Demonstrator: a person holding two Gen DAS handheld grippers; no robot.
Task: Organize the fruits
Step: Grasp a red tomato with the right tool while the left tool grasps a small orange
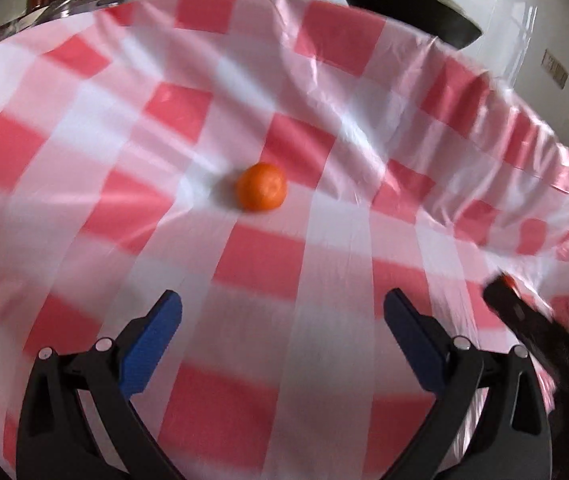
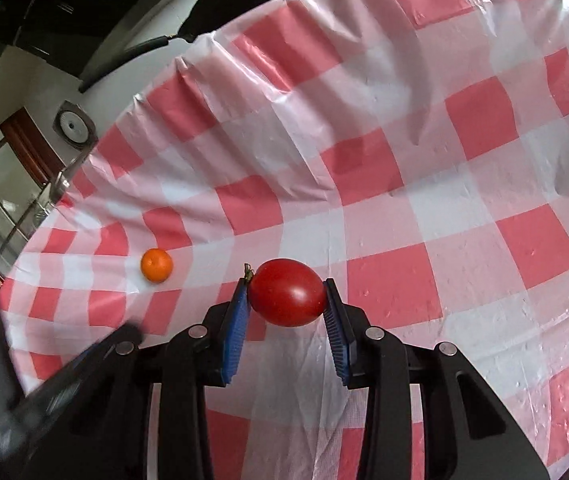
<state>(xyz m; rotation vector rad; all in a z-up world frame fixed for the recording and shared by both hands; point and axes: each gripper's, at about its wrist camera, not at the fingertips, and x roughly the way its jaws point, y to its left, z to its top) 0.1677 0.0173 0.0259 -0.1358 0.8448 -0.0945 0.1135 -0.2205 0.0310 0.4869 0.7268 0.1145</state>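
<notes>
A small orange fruit (image 1: 262, 186) lies on the red-and-white checked tablecloth (image 1: 324, 128), ahead of my left gripper (image 1: 282, 304), which is open and holds nothing. In the right wrist view my right gripper (image 2: 287, 292) is shut on a red tomato (image 2: 287, 292) with a green stem at its left end, its blue pads (image 2: 236, 322) pressing both ends. The same orange fruit (image 2: 157, 265) shows to the left of it on the tablecloth (image 2: 404, 184). A blurred bit of the right gripper (image 1: 524, 312) appears at the right of the left wrist view.
The tablecloth's far edge drops off toward a white wall. A dark pan-like object (image 1: 408, 4) sits beyond the table edge. Glass and wooden frames (image 2: 0, 200) stand at the left of the right wrist view. The blurred left gripper (image 2: 64, 384) enters at lower left.
</notes>
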